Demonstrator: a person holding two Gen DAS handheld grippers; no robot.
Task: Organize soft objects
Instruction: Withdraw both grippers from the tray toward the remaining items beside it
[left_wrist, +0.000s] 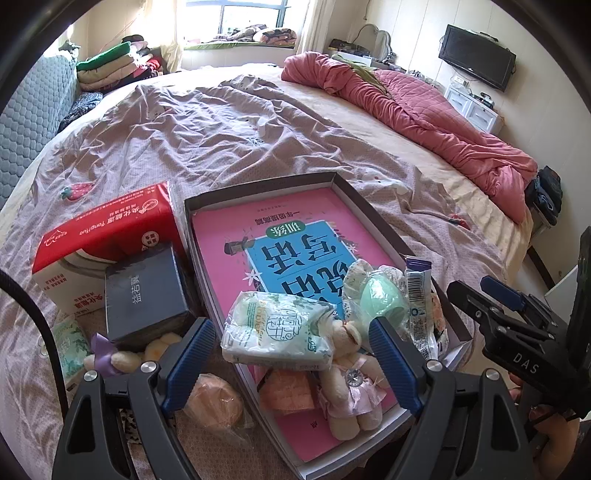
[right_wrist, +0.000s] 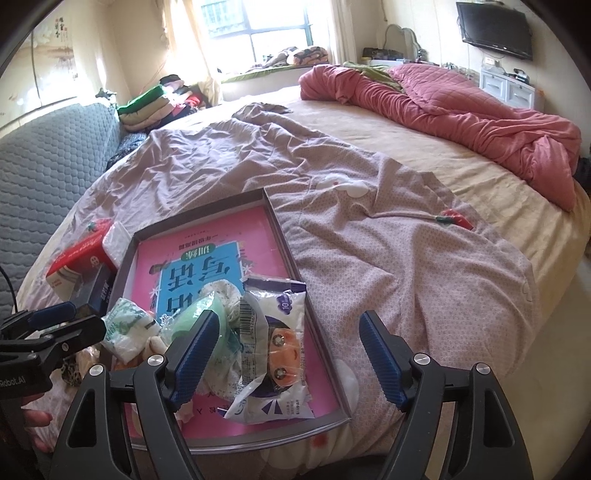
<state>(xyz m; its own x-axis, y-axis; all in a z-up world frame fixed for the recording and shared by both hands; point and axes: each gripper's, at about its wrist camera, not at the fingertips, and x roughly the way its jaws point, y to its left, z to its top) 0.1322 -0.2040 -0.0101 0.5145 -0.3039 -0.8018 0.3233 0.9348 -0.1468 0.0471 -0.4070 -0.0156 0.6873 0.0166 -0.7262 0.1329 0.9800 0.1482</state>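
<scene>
The tissue pack (left_wrist: 277, 328) is seen at lower centre, in the tray (left_wrist: 258, 186), framed between the wide-spread, empty left hand-held gripper (left_wrist: 291, 363). The right hand-held gripper (right_wrist: 288, 362) is likewise held wide, empty.

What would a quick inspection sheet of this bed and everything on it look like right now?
Surface: bed under a rumpled mauve cover.
Job's things: shallow tray holding a pink book, tissue pack, teddy bear, green ball and snack bag.
Clutter: red box, dark box, bun and yellow plush lie beside the tray.
Grippers: left gripper open above the tissue pack and bear; right gripper open over the tray's near corner; neither holds anything.
Cables: black cable at the left edge.
Surroundings: pink quilt, folded clothes, television, window.
</scene>
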